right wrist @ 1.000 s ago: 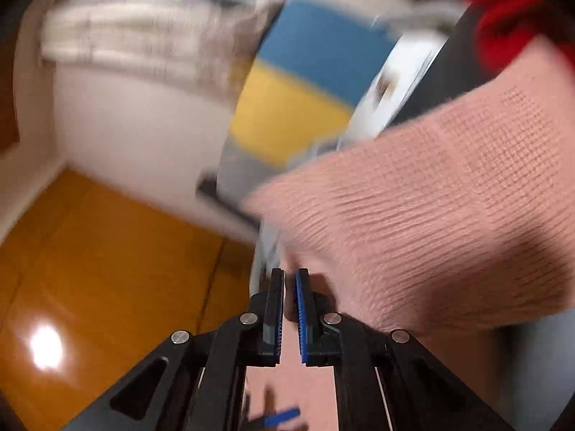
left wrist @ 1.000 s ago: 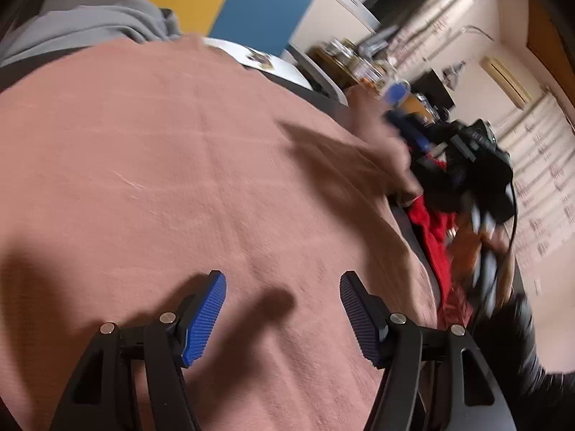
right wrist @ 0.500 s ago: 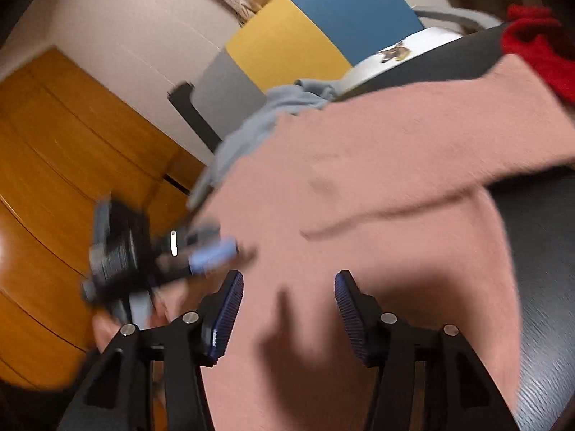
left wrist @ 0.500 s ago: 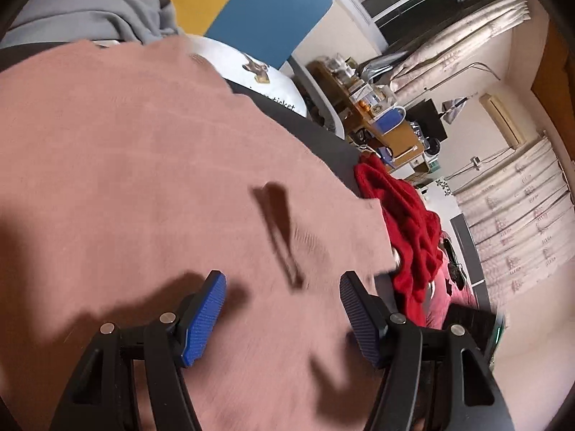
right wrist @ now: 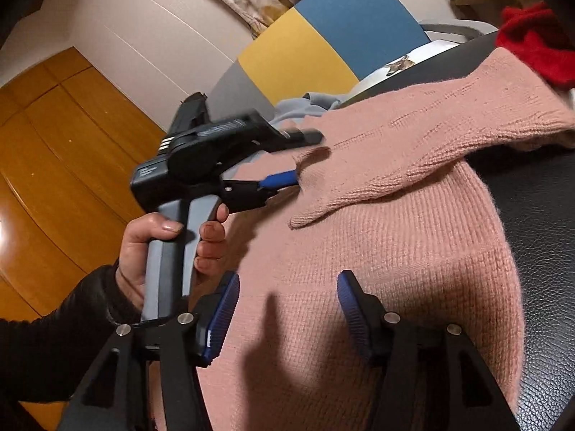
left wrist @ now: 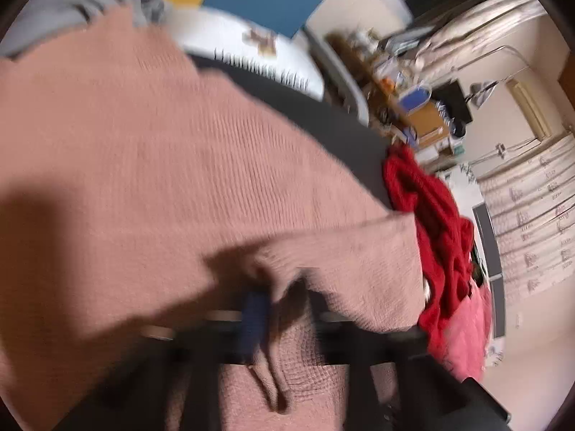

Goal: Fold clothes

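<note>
A pink knitted sweater (right wrist: 395,233) lies spread on a black leather surface (right wrist: 539,197), one sleeve (right wrist: 413,143) folded across its body. My left gripper (right wrist: 287,179), held by a hand (right wrist: 151,244), is at the sweater's left side. In the blurred left wrist view this gripper (left wrist: 267,305) is shut on a pinched fold of the sweater (left wrist: 143,143). My right gripper (right wrist: 287,280) hovers over the sweater's near part. Its jaws are opening, with knit below them and nothing pressed between the pads.
A red garment (right wrist: 532,46) is heaped at the sweater's far right, with a pink cloth (left wrist: 467,323) beside it. A grey garment (right wrist: 305,104) and a white printed one (right wrist: 395,64) lie at the back. Behind stands a blue and yellow chair (right wrist: 323,36).
My left gripper slid over the sweater and its wide jaws closed on a fold. My right gripper let go of the sleeve, opened and sank toward the sweater's body.
</note>
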